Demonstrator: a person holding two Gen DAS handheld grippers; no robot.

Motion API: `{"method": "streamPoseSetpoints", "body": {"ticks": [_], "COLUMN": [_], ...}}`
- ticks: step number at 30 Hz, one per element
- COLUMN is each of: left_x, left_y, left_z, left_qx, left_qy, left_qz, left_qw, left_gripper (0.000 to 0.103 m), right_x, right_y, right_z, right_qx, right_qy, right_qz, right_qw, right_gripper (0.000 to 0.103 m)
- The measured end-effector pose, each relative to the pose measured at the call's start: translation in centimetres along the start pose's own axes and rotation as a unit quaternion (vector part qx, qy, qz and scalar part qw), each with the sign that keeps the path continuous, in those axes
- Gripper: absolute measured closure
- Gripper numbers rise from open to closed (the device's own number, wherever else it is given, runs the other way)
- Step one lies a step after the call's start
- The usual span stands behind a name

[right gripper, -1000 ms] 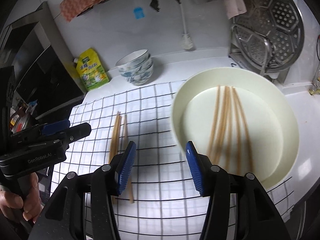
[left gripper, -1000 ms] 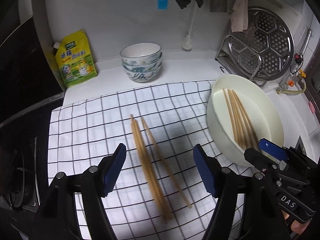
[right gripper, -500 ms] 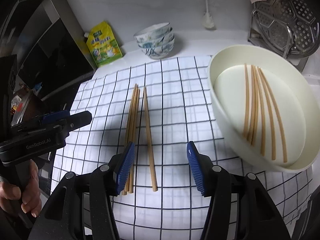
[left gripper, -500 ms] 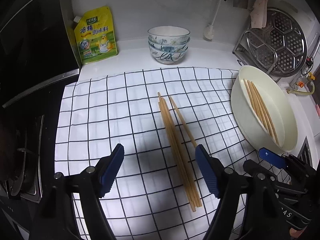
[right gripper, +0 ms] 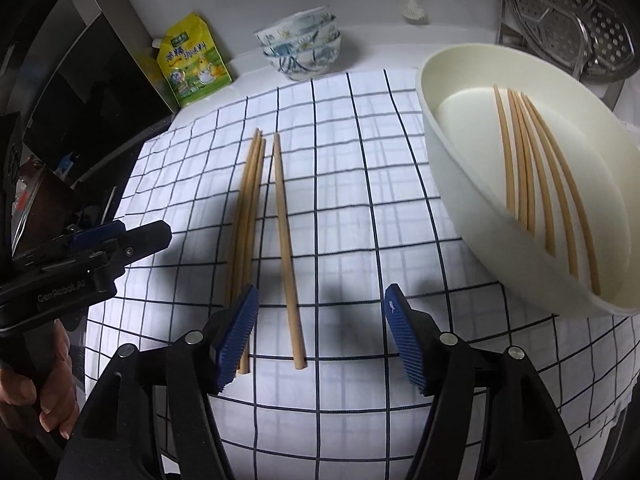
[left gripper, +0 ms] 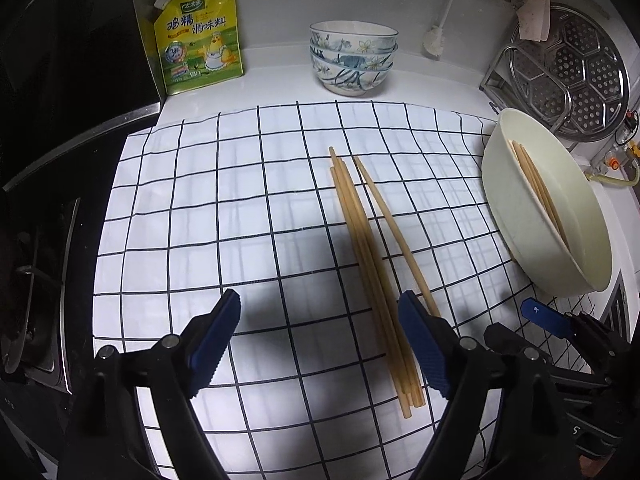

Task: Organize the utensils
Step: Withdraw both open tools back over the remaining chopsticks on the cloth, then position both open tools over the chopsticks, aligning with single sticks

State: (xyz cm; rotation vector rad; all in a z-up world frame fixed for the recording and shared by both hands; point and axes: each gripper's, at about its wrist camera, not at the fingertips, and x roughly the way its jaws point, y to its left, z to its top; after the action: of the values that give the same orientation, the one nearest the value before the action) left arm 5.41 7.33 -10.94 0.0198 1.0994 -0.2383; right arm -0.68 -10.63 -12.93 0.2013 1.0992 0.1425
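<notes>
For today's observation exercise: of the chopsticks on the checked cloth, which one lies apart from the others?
The single chopstick on the side nearer the basin; the others lie bunched together, touching, and it is separated from them by a gap.

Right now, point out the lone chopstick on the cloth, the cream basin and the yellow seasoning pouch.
lone chopstick [right gripper: 286,248]: right wrist view, middle of its shaft.
cream basin [right gripper: 452,184]: right wrist view, outer side wall.
yellow seasoning pouch [left gripper: 198,36]: left wrist view, printed front.

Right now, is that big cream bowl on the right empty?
Not empty. The wide cream bowl holds several wooden chopsticks lying side by side on its flat bottom.
</notes>
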Motion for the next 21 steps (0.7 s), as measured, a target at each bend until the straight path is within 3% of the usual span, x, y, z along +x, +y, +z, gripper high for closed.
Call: {"method": "streamPoseSetpoints", "body": {"ticks": [21], "left_x": [5.1], "left_y": [-1.7], "left_z": [-0.3], "left_qx": [0.019], "left_qy": [0.014], "left_qz": [0.016], "left_qw": [0.9996], "left_gripper": [0.023], "right_x": [1.5], "right_y": [-2.4], "right_z": [-0.8], "right_qx": [0.016], "right_qy": [0.008], "right_qz": [-0.025], "right_qw": [1.000], "right_gripper": [0.037]}}
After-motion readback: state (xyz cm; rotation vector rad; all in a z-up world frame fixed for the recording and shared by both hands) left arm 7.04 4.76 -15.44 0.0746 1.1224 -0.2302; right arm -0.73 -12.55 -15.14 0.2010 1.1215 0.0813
